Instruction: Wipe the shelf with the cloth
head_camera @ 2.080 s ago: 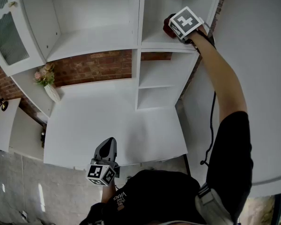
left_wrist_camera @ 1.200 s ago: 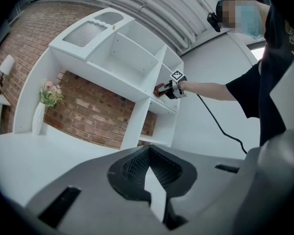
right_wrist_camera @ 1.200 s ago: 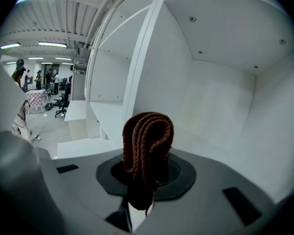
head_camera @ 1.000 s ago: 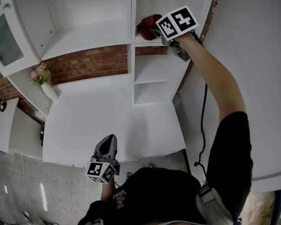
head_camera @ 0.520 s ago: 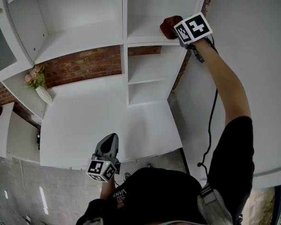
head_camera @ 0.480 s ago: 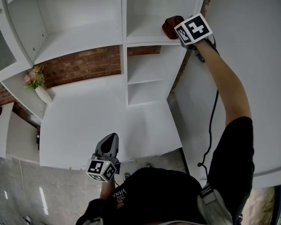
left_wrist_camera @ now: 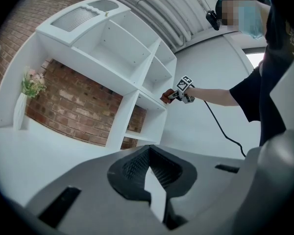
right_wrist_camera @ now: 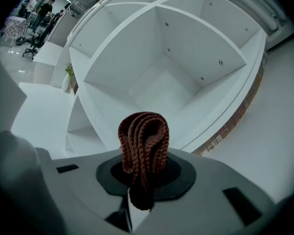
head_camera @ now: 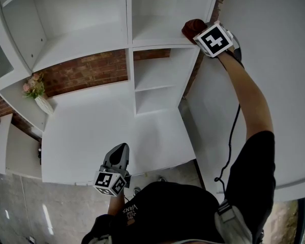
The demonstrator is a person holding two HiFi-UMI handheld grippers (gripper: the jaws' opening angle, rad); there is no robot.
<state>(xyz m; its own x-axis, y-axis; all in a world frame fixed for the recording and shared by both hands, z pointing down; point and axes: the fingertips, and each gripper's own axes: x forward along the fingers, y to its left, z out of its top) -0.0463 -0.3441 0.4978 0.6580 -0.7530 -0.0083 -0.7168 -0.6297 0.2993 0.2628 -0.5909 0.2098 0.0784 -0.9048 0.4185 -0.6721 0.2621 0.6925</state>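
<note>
up high, right tool (head_camera: pixel 200 33) clenches the cloth (head_camera: pixel 191 27), half hidden behind its cube; left tool (head_camera: pixel 120 151) closed, empty.

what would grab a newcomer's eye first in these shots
The dark reddish-brown knitted cloth stands out most, bunched in the right gripper at the front right corner of the white shelf unit's upper right compartment. Next comes the red brick wall behind the unit. The left gripper is shut and empty by the white desktop's front edge.
</note>
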